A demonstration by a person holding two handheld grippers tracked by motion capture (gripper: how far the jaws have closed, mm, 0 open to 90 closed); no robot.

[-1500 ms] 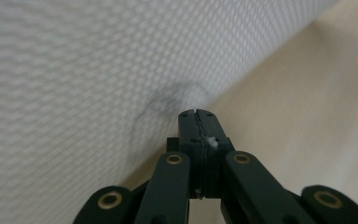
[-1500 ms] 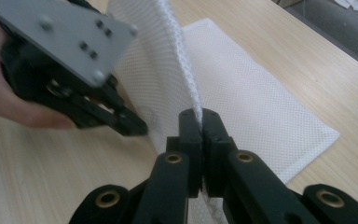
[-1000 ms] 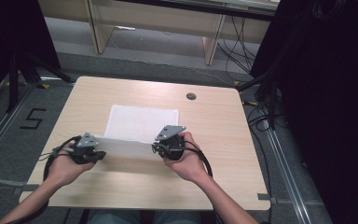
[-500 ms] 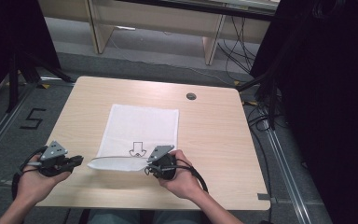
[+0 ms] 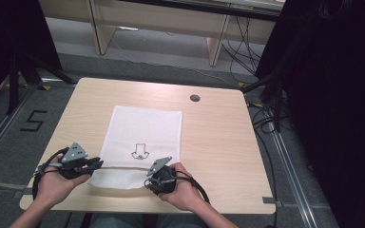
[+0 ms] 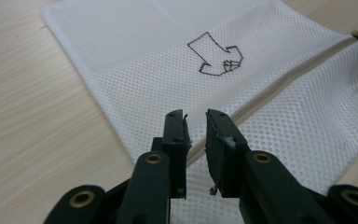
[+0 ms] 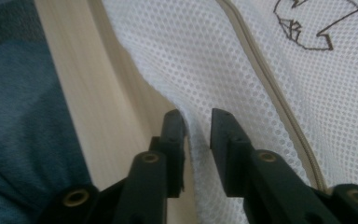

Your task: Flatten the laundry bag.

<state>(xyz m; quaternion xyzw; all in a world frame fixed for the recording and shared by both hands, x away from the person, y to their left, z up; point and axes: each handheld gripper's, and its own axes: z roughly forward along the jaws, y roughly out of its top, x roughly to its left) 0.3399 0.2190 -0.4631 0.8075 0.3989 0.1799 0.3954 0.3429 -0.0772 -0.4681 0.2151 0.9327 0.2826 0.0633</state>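
A white mesh bag (image 5: 140, 145) is laid flat on the bench (image 5: 218, 137), its near edge close to the bench's front edge. A beige zip line (image 6: 279, 86) is seen running across it near that end, and a black outlined arrow (image 5: 139, 151) is printed mid-bag. The left tool (image 5: 96, 164) is placed at the bag's near left corner, the right tool (image 5: 148, 184) at the near right. Both tools' jaws have just been opening and stand slightly parted; mesh lies in the right tool's gap, unpressed. A dark grommet (image 5: 195, 98) sits further back.

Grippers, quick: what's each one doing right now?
Left gripper: open, jaws just opening, mesh bag edge beneath them.
Right gripper: open, jaws just opening, a bag fold loose between them.
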